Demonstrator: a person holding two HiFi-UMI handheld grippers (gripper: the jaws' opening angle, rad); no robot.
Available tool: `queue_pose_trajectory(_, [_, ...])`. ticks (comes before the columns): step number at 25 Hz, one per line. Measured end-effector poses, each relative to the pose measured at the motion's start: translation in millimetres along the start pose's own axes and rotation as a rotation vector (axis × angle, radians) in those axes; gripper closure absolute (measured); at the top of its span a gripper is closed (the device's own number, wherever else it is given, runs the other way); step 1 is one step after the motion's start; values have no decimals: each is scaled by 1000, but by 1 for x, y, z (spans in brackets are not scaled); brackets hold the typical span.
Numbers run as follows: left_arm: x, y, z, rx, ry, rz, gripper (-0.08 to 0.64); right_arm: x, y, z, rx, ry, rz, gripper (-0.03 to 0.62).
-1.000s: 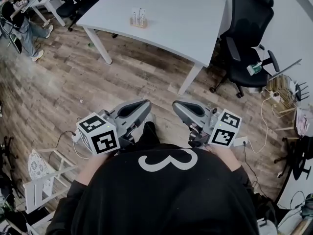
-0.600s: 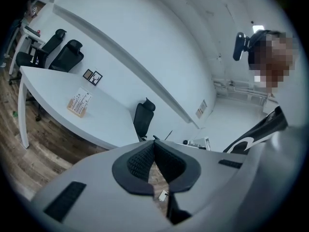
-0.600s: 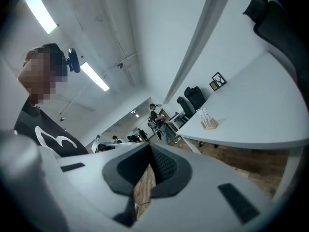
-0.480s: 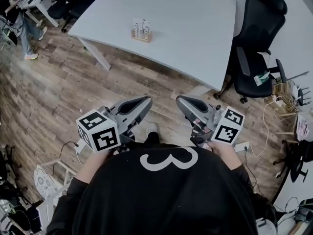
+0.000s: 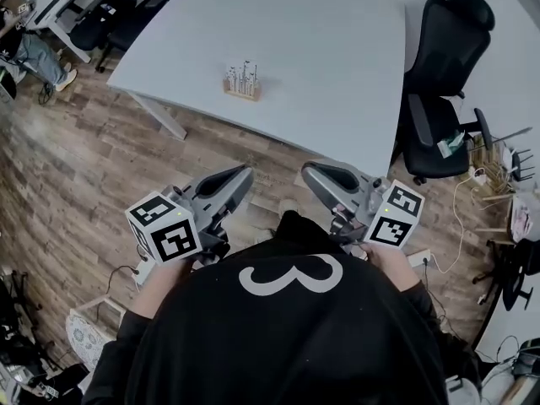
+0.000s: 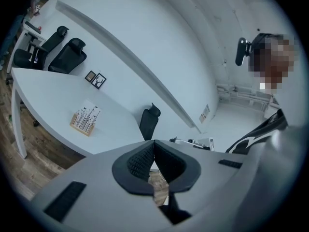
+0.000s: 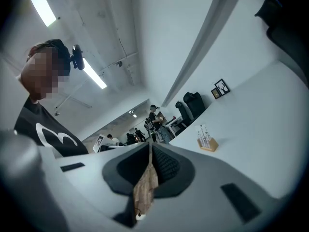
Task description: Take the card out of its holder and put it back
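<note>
A small wooden card holder (image 5: pixel 240 82) with several white cards standing upright in it sits on the white table (image 5: pixel 337 49), well ahead of both grippers. My left gripper (image 5: pixel 242 175) and right gripper (image 5: pixel 309 174) are held close to the person's chest, above the wooden floor and short of the table's near edge. Both are shut with nothing between the pads. The left gripper view shows the card holder (image 6: pixel 85 120) far off to the left of the left gripper (image 6: pixel 153 144). In the right gripper view the card holder (image 7: pixel 208 141) lies far right of the right gripper (image 7: pixel 149 148).
Black office chairs (image 5: pixel 439 74) stand to the right of the table, with cables and clutter (image 5: pixel 494 163) on the floor beyond. White table legs (image 5: pixel 160 116) reach down at the near left. Two small picture frames (image 6: pixel 95 79) sit on the table's far side. People sit in the background (image 7: pixel 153 116).
The table and card holder have come nearer and lower in the head view. Both grippers stay shut in front of the chest.
</note>
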State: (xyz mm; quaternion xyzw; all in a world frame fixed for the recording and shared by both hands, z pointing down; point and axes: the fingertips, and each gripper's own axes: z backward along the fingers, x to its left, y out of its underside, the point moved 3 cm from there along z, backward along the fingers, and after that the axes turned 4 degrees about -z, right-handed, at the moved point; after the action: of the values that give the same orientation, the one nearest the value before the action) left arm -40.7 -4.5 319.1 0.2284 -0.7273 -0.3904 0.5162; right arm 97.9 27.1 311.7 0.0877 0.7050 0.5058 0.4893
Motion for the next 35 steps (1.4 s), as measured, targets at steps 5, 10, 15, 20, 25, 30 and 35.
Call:
queue_pose_trajectory(5, [16,-14,-7,-24,-22,-2,546,-22,-15,-20,34,-3,24,577])
queue_pose_trajectory(10, [40,-33,-19,-38,-70,18,546,-53,-37,-47,76,-20,50,549])
queue_pose_trajectory(15, [66,-46,-30,-46,-113,51,546,-85,-58,-77,91,-32,48,501])
queue_pose_trajectory(20, [87,-57,-42,-48,-155,68,546,-123,-67,-105,161,-8,139,483])
queue_pose_trajectory(25, [110,-64,-42,-55,-221,101,546,-162,-65,-135,206,23,192,483])
queue_pose_trajectory(30, [125,-61,-37,-54,-271,132,546,-196,-49,-155,242,76,218,479])
queue_pose_trajectory(35, [134,-57,-34,-49,-296,146,546,-211,-35,-171,269,62,218,479])
